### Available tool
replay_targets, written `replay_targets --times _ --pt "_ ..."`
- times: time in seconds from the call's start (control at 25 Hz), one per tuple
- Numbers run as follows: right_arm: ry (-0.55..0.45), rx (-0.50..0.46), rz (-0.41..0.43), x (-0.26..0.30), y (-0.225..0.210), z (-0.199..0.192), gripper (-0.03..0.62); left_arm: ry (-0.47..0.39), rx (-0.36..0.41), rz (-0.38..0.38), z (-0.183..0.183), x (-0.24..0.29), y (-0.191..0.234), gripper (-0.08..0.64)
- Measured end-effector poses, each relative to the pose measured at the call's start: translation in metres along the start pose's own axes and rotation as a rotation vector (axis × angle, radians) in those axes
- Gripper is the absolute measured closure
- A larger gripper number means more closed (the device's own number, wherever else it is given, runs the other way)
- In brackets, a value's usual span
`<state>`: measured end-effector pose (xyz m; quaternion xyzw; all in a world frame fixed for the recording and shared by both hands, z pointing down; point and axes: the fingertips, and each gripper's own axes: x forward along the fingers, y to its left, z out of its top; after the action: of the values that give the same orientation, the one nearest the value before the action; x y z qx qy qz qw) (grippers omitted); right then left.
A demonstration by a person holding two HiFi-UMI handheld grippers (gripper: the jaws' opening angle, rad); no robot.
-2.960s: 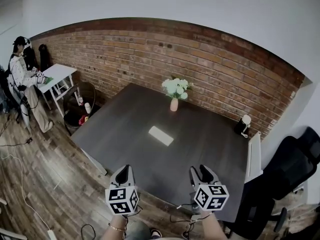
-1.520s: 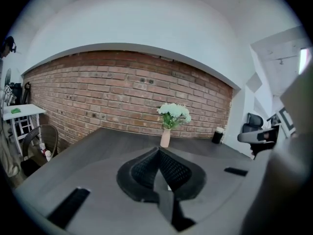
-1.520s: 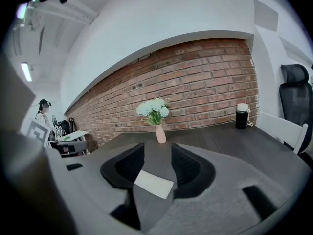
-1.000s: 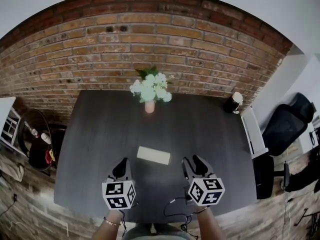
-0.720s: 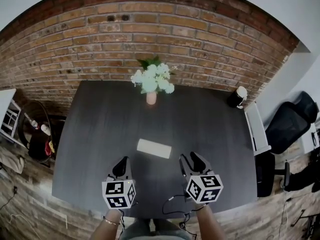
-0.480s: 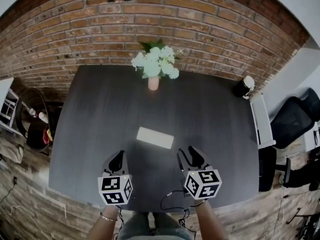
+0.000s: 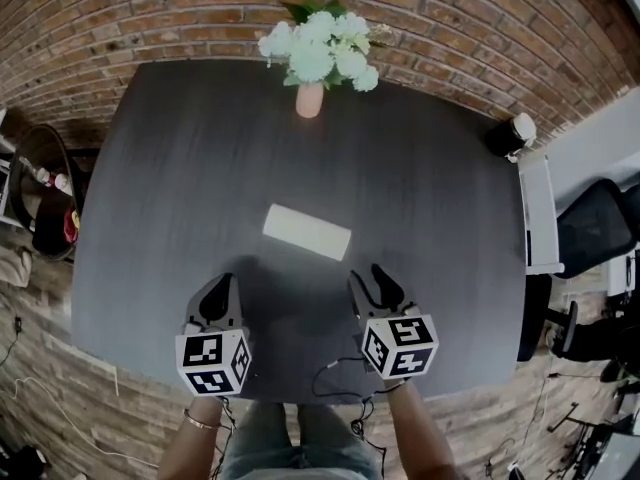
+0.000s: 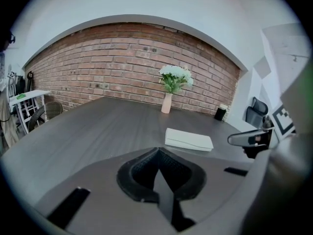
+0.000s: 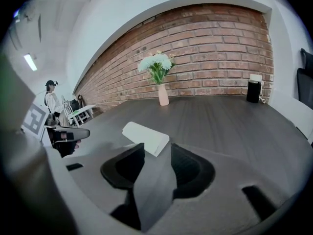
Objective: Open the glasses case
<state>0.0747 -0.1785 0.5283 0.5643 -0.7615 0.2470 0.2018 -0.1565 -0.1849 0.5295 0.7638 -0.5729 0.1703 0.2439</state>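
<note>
Glasses case lying shut (seam indistinct), left gripper fingers together, right gripper fingers apart

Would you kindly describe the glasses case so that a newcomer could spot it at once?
Find the dark table before the brick wall. Near its middle, on the near side of the pink vase of white flowers, lies the glasses case. It is the only pale, flat, closed oblong on the tabletop.

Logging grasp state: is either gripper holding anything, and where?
Nothing held. Left gripper shut empty, right gripper open; glasses case lies untouched on table.
</note>
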Motion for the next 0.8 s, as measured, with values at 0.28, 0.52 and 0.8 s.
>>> replay_targets --times 0.28,0.52,0.8 --pt "0.061 -0.135 0.005 0.023 0.000 -0.011 0.411 0.013 -0.025 0.017 -0.010 0.005 0.004 0.565" --pt "0.103 -0.268 0.028 0.038 0.004 -0.012 0.411 0.020 -0.035 0.037 -0.015 0.007 0.009 0.565" --pt "0.148 -0.492 0.008 0.049 0.013 -0.012 0.414 0.029 -0.051 0.051 -0.019 0.008 0.017 0.565"
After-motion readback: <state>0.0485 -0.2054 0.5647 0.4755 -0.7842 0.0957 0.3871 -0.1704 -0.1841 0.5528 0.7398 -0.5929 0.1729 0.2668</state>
